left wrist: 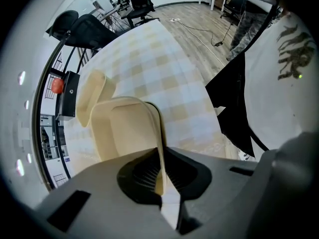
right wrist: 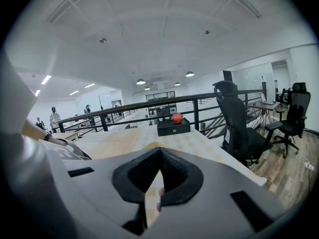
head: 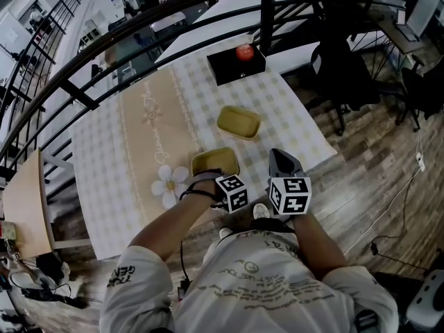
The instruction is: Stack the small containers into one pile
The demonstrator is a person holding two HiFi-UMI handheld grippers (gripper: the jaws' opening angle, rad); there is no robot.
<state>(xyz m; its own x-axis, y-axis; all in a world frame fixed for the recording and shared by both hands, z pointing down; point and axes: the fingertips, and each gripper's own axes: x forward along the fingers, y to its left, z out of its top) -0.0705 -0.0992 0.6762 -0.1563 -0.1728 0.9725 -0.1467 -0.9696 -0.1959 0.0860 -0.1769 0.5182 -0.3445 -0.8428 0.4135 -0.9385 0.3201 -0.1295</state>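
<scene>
Between left gripper jaws, wall of near container (pinched), other container beyond

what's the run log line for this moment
left gripper: jaws shut on near container wall | right gripper: jaws shut, empty | far container: apart on table, unstacked

Left side: tablecloth bare, open passage.
Middle: near container and far container apart, gap between.
Far edge: black box, railing beyond.
</scene>
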